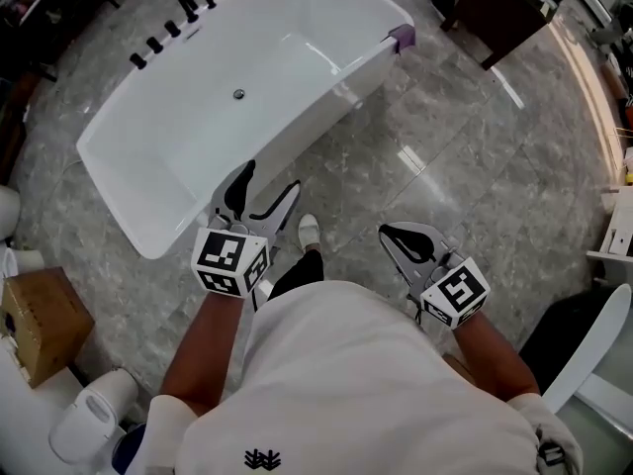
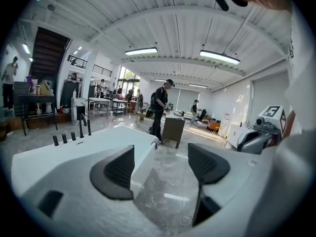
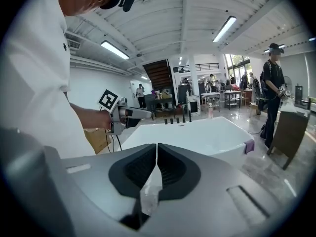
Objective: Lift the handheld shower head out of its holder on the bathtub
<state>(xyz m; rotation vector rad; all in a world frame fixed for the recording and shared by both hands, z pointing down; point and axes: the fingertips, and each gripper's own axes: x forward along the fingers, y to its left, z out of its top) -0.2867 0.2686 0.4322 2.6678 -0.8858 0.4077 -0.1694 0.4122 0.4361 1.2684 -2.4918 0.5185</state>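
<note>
A white freestanding bathtub [image 1: 129, 181] stands on the marble floor ahead of me. A row of black tap fittings [image 1: 170, 23] stands on its far rim, two of them taller; I cannot tell which is the shower head. These fittings [image 2: 74, 132] also show in both gripper views, small and far off [image 3: 178, 119]. My left gripper [image 1: 265, 194] hovers by the tub's near wall, jaws open and empty [image 2: 160, 169]. My right gripper [image 1: 394, 234] is over bare floor to the right, jaws shut with nothing between them [image 3: 157, 167].
A purple item [image 1: 403, 38] sits on the tub's right corner. A cardboard box [image 1: 40, 320] and a white toilet [image 1: 94, 419] are at the left. A dark cabinet [image 1: 499, 8] stands at the back right. A person in dark clothes [image 2: 159, 110] stands beyond the tub.
</note>
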